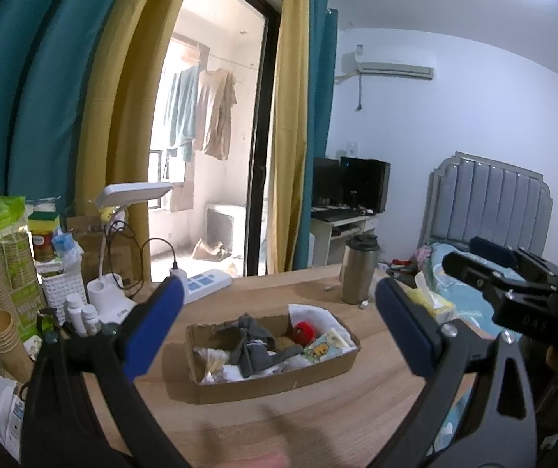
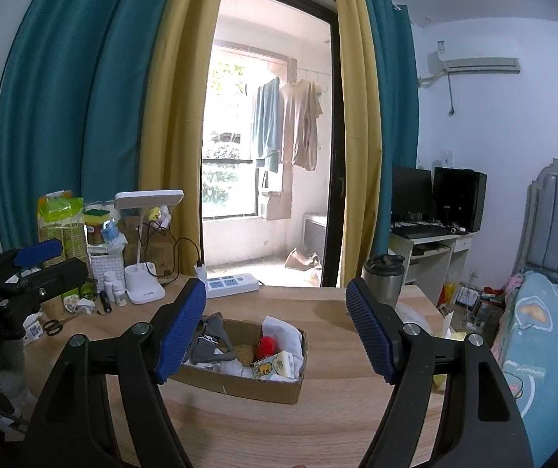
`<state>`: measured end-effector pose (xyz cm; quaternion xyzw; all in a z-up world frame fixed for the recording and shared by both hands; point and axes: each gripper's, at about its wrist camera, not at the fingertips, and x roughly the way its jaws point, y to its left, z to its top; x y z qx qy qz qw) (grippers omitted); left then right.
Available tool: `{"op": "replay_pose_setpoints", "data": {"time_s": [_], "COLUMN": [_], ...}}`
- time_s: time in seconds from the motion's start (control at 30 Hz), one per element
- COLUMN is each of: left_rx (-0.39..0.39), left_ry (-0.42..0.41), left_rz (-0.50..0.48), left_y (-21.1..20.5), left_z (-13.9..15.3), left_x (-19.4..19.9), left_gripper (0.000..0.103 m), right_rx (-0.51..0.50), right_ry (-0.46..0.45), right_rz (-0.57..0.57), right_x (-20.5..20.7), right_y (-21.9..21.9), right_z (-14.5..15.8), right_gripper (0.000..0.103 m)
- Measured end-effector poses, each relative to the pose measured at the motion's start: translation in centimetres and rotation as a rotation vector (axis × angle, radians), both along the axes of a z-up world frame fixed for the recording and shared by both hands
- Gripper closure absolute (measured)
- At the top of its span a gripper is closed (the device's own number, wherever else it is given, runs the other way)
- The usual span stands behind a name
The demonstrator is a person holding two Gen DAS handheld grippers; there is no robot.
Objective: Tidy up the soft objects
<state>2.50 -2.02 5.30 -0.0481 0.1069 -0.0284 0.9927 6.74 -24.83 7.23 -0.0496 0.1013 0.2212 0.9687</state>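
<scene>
An open cardboard box (image 1: 271, 384) (image 2: 240, 384) lies on the wooden table (image 1: 318, 425). In it are a crumpled grey sock (image 1: 251, 347) (image 2: 211, 345), a red ball (image 1: 304, 331) (image 2: 266, 345), a yellow printed cloth (image 1: 324, 347) (image 2: 273, 366) and white cloths (image 1: 312, 312) (image 2: 281, 327). My left gripper (image 1: 279, 288) hovers open in front of the box, nothing between its blue pads (image 1: 154, 331). My right gripper (image 2: 276, 290) is also open and empty, a little before the box, its left pad (image 2: 181, 335) covering the box's left end.
A steel tumbler (image 1: 357, 269) (image 2: 382, 277) stands behind the box. A white power strip (image 2: 232, 284), a desk lamp (image 2: 142, 273), small bottles (image 1: 82, 312) and paper cups (image 1: 2, 331) crowd the table's left side. A bed (image 2: 544, 331) lies to the right.
</scene>
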Motion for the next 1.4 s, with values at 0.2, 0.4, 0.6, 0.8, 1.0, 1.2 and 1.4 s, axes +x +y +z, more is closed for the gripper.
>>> {"op": "replay_pose_setpoints", "data": {"time_s": [0.2,0.4,0.6,0.8,1.0,1.2,1.4], "left_rx": [0.000,-0.002,-0.006,-0.005,-0.008,-0.007,0.001], "left_ry": [0.001,0.003,0.005,0.006,0.007,0.005,0.007], "left_rz": [-0.002,-0.004,-0.003,-0.007,-0.009,-0.008,-0.015], "left_y": [-0.10,-0.20,-0.45,-0.42,-0.50,-0.47,-0.86], "left_z": [-0.06,-0.16,-0.35,-0.45,-0.50,-0.49,-0.78], "left_x": [0.03,0.03,0.02,-0.03,-0.05,-0.06,-0.05], "left_gripper": [0.003,0.003,0.003,0.003,0.003,0.003,0.003], "right_rx": [-0.002,-0.004,-0.008,-0.007,-0.009,-0.010,-0.010], "right_ry": [0.001,0.006,0.007,0.010,0.011,0.014,0.016], "right_rz": [0.000,0.001,0.005,0.004,0.003,0.003,0.001], "right_x": [0.02,-0.05,-0.20,-0.42,-0.21,-0.39,-0.30], "right_y": [0.03,0.13,0.19,0.17,0.18,0.19,0.27], "right_z": [-0.01,-0.45,-0.89,-0.90,-0.86,-0.94,-0.98], "right_gripper": [0.025,0.025,0.025,0.025,0.025,0.025,0.025]}}
